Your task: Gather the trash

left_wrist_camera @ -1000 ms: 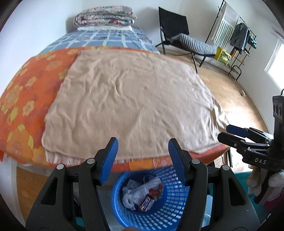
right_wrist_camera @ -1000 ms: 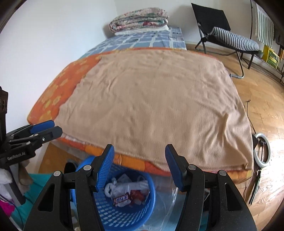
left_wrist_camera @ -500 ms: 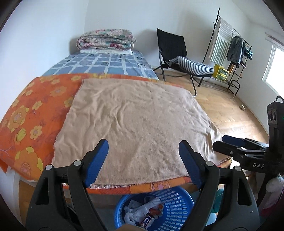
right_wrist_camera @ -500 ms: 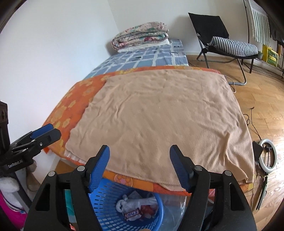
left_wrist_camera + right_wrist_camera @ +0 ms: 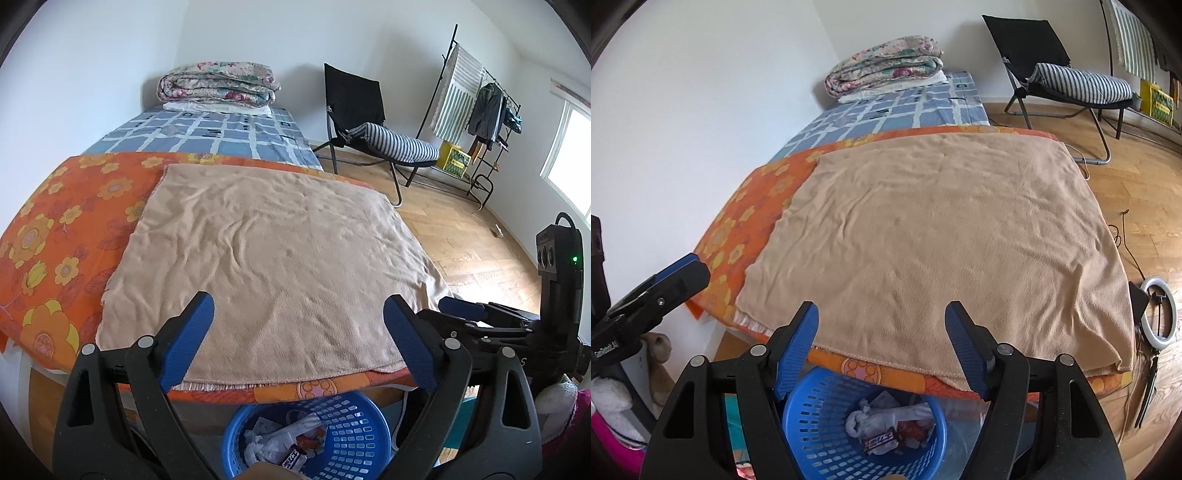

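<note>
My left gripper has just been opening; its fingers stand wide apart with nothing between them. My right gripper also has its fingers apart and empty. At the bottom of both frames, the blue basket sits below the bed's edge, holding crumpled wrappers. A tan blanket fills the centre.

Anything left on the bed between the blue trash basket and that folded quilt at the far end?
No trash: only the tan blanket, orange floral cover and blue checked sheet lie between the basket and quilt, in both wrist views.
</note>
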`<action>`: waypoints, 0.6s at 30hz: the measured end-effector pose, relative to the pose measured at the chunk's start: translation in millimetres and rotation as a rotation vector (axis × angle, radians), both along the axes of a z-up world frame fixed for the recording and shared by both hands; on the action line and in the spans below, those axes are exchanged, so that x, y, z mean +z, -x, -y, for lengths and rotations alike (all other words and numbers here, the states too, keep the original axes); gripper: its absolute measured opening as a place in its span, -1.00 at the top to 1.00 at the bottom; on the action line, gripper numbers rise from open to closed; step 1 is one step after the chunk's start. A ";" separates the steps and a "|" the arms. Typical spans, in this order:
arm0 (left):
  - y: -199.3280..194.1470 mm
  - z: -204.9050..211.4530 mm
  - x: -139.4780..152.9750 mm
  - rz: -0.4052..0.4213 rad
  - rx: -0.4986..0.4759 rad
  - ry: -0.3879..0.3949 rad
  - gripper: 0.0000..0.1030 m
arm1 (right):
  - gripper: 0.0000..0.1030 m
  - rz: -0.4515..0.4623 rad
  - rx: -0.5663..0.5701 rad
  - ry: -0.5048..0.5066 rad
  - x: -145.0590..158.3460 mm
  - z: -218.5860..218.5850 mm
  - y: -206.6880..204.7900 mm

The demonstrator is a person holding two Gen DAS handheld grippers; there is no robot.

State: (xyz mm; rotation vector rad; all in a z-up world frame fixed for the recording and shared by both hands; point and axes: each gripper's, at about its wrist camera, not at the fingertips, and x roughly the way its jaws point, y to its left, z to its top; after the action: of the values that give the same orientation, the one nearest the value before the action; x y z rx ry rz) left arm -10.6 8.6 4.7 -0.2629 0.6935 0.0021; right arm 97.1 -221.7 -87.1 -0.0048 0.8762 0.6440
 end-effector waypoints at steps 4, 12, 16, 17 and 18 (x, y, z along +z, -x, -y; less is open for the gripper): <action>0.5 1.4 -2.2 -0.003 -0.002 -0.004 -0.85 | -0.37 -0.001 -0.002 0.001 -0.3 0.3 0.7; 0.7 2.5 -4.3 -0.011 -0.009 -0.001 -0.85 | -0.37 0.001 -0.008 0.004 -1.7 2.8 2.0; 1.1 3.2 -5.1 -0.011 -0.009 0.000 -0.85 | -0.38 -0.001 -0.009 0.003 -2.8 3.1 2.0; 1.2 3.1 -5.7 -0.013 -0.010 0.001 -0.85 | -0.38 0.001 -0.008 0.003 -2.9 3.1 2.1; 1.3 3.2 -6.1 -0.015 -0.011 0.003 -0.85 | -0.38 0.002 -0.007 0.002 -4.1 3.0 2.5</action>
State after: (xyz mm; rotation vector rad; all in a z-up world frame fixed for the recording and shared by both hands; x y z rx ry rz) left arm -11.8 5.4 -1.4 -0.2623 0.7095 -0.0076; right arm 94.6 -224.8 -91.1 -0.0042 0.8752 0.6360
